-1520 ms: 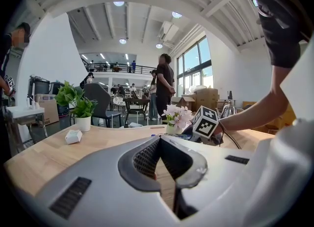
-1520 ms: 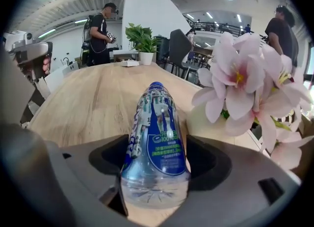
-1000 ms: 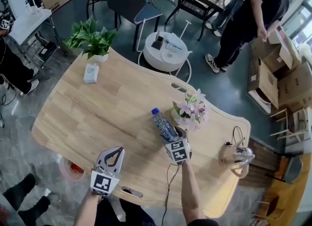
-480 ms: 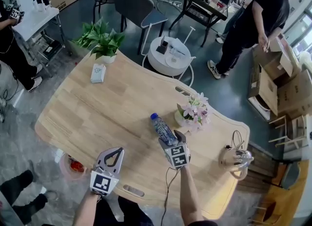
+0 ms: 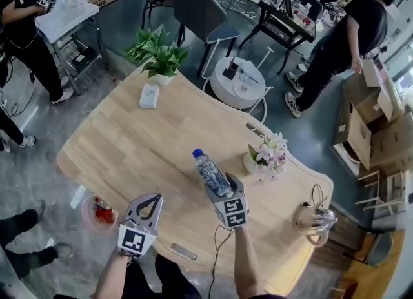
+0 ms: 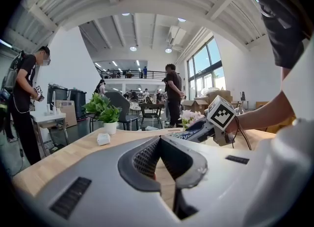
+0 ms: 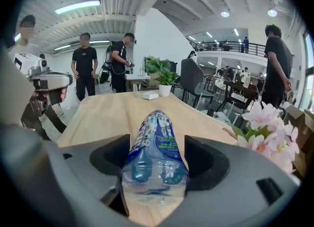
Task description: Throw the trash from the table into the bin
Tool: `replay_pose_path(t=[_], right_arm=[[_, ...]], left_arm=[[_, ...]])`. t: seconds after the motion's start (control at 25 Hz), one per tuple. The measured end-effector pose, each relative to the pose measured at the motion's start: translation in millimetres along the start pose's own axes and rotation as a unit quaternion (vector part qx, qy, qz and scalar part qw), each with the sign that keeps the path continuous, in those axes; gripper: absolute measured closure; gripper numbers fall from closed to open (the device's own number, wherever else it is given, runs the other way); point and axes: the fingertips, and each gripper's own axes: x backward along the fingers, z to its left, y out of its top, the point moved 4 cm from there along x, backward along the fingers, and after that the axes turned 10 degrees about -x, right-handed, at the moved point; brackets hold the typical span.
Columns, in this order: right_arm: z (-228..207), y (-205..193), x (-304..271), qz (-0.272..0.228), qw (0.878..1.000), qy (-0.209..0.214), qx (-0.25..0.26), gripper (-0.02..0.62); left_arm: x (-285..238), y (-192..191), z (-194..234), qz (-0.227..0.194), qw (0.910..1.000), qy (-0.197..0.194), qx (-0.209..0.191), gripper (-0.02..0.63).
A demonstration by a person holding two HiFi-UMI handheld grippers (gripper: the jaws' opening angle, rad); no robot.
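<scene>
Carry step, drop-off not done yet

Got the clear plastic water bottle with the blue cap [image 5: 208, 172] pinched in the fingers of the right gripper [image 5: 224, 194], sticking out ahead of them, seemingly off the light wooden tabletop [image 5: 135, 155]. Fingers of the left gripper [image 5: 153, 199] pressed together on nothing. Next probably needs swinging over to the pinkish round bin [image 5: 84, 216] on the floor just left of those left fingers, then opening up above it.

bottle [image 5: 208, 171] base (head view) behind hand-held gripper [image 5: 221, 190]
</scene>
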Motion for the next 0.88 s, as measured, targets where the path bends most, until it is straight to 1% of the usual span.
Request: replay_pose_path(t=[0.16,0.36,0.52,0.68,0.88], right_arm=[[36,29,0,-0.024,0.999,0.028,0.018,0.241],[93,65,-6,-0.052,0.995,0.072,0.045,0.241],[142,75,-18,-0.057,0.991,0.1,0.068,0.241],[206,90,-28,-0.062,0.983,0.144,0.094,0.241],[295,107,-36,-0.065,0.969,0.203,0.121,0.241]], left_arm=[[21,-1,17,-0.001,0.9997,0.024,0.001,0.6],[60,-7,44,0.001,0.9978,0.065,0.008,0.6],[103,-18,68,0.006,0.9947,0.102,0.013,0.6],[153,-32,91,0.011,0.9888,0.146,0.025,0.6],[225,-53,118,0.025,0.9774,0.206,0.041,0.6]])
